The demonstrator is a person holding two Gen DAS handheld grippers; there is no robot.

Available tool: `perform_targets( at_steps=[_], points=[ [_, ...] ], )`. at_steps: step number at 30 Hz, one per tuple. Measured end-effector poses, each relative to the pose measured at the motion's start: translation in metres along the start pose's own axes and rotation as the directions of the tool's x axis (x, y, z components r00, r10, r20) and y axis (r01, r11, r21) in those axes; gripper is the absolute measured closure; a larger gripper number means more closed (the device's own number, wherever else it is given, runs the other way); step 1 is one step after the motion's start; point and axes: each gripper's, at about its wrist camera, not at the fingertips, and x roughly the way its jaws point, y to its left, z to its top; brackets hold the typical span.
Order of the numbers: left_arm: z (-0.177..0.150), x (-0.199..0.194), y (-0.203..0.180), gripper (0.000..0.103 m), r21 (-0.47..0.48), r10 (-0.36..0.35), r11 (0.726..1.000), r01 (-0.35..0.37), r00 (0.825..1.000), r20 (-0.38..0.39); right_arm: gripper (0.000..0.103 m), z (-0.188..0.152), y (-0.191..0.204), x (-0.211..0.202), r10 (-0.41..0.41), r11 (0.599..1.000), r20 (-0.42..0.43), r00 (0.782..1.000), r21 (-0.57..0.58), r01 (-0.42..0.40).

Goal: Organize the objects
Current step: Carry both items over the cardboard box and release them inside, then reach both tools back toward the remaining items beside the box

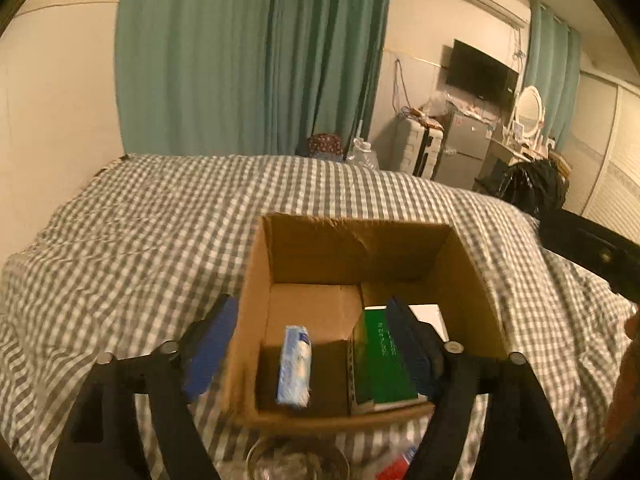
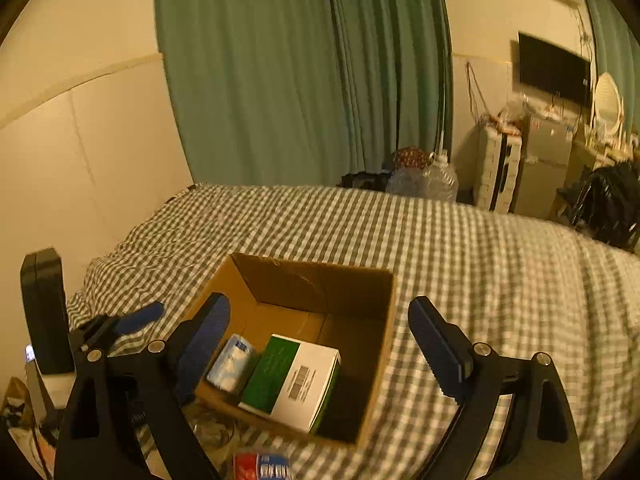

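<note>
An open cardboard box (image 1: 352, 252) sits on the checked bed cover. Inside lie a light blue packet (image 1: 295, 364) against the left wall and a green and white box (image 1: 380, 360) beside it. My left gripper (image 1: 312, 300) is open and empty, straddling the box's left wall: one blue finger (image 1: 212, 352) is outside and the other is over the green box. In the right wrist view my right gripper (image 2: 318, 300) hangs open and empty above the cardboard box (image 2: 320, 288), with the packet (image 2: 232, 364) and the green box (image 2: 296, 380) below it.
A clear glass vessel (image 1: 296, 460) and a red and blue packet (image 2: 262, 466) lie on the bed cover (image 1: 140, 240) just before the box. A hand (image 1: 628, 380) shows at the right edge. Beyond the bed stand green curtains, a water jug (image 2: 436, 180), a suitcase and a fridge.
</note>
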Motion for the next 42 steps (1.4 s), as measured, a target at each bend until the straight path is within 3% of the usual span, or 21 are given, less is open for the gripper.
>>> perform_targets(
  at_steps=[4,11,18,23,30,37,42],
  points=[
    [0.001,-0.039,0.007,0.013,-0.014,0.025,1.0,-0.025,0.999,0.037,0.008,-0.004,0.001,-0.046,-0.017,0.999,0.032,0.999,-0.037,0.018],
    [-0.022,-0.1,0.003,0.006,0.059,0.076,0.995,-0.08,0.995,0.063,0.006,-0.023,0.018,-0.114,-0.04,0.992,0.051,0.998,-0.116,0.046],
    [-0.037,-0.15,0.002,0.0,0.058,0.042,0.997,-0.048,0.994,0.099,0.0,-0.048,0.032,-0.161,-0.045,0.99,0.07,0.997,-0.132,0.054],
    [-0.044,-0.177,-0.003,0.0,0.097,0.063,0.992,-0.077,0.988,0.141,0.0,-0.062,0.043,-0.182,-0.049,0.991,0.098,0.994,-0.123,0.061],
    [-0.071,-0.185,0.003,0.0,0.106,0.084,0.989,-0.099,0.987,0.138,0.0,-0.09,0.053,-0.172,-0.036,0.992,0.063,0.997,-0.121,0.044],
    [-0.112,-0.14,0.017,0.0,0.103,0.159,0.981,-0.166,0.985,0.073,0.0,-0.127,0.052,-0.117,-0.026,0.995,-0.044,0.999,-0.1,0.022],
    [-0.137,-0.103,0.029,0.0,0.095,0.162,0.982,-0.161,0.987,-0.001,0.0,-0.141,0.048,-0.071,-0.007,0.996,-0.121,0.993,-0.087,-0.003]
  ],
)
